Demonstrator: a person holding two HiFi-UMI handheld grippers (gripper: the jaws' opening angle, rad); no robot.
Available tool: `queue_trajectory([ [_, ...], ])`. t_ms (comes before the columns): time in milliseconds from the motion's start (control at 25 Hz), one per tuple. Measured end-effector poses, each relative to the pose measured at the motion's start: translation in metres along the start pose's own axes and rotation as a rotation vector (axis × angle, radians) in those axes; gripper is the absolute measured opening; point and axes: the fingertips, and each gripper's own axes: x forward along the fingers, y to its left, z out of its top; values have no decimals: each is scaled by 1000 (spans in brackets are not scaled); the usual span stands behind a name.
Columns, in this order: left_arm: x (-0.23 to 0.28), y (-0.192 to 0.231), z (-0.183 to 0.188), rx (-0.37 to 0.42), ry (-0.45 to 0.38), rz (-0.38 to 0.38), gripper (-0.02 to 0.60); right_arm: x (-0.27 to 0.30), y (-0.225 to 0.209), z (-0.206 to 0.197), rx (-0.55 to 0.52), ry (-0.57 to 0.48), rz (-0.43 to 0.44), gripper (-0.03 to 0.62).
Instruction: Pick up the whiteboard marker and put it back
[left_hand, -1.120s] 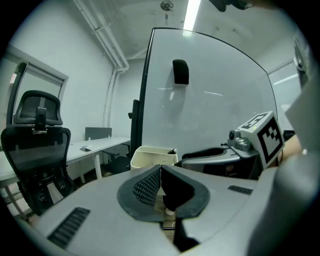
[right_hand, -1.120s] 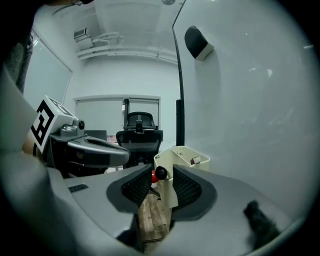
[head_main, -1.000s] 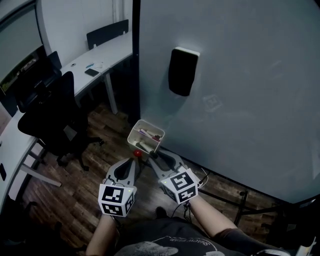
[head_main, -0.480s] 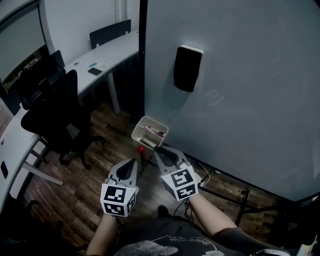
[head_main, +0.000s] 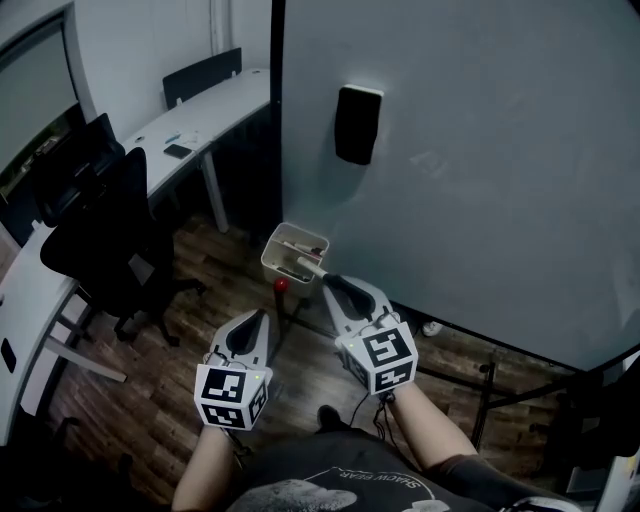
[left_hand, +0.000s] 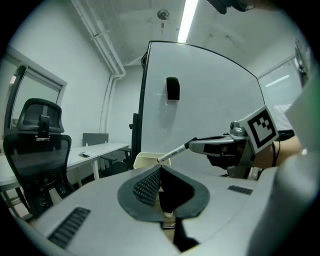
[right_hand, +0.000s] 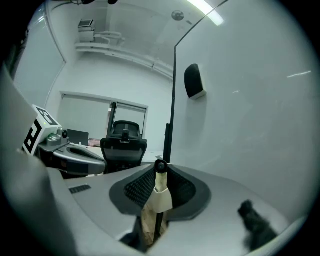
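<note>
The whiteboard marker (head_main: 311, 266), white with a dark cap, sticks out of my right gripper (head_main: 328, 280), which is shut on it. It hangs just right of and above the white tray (head_main: 283, 264) fixed to the whiteboard (head_main: 500, 180). The right gripper view looks along the marker (right_hand: 160, 169), pinched between the ribbed pads. The left gripper view shows the marker (left_hand: 172, 151) pointing left from the right gripper (left_hand: 192, 145), over the tray (left_hand: 144, 159). My left gripper (head_main: 263, 316) is shut and holds nothing, below and left of the tray.
A black eraser (head_main: 358, 124) hangs on the whiteboard above the tray. Other pens lie in the tray, and a red knob (head_main: 282, 284) sits below it. A black office chair (head_main: 105, 235) and a curved desk (head_main: 195, 115) stand to the left. The board's stand (head_main: 480, 390) crosses the wooden floor.
My right gripper has risen from the tray's front edge and moved right, with the marker now showing at its tip. The left gripper has drifted slightly back and stays shut.
</note>
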Motion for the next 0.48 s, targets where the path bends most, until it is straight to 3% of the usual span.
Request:
queue_trajectory([
  [480, -66, -20, 6, 69, -51, -92, 14, -89, 48, 2, 59, -2, -127, 80],
])
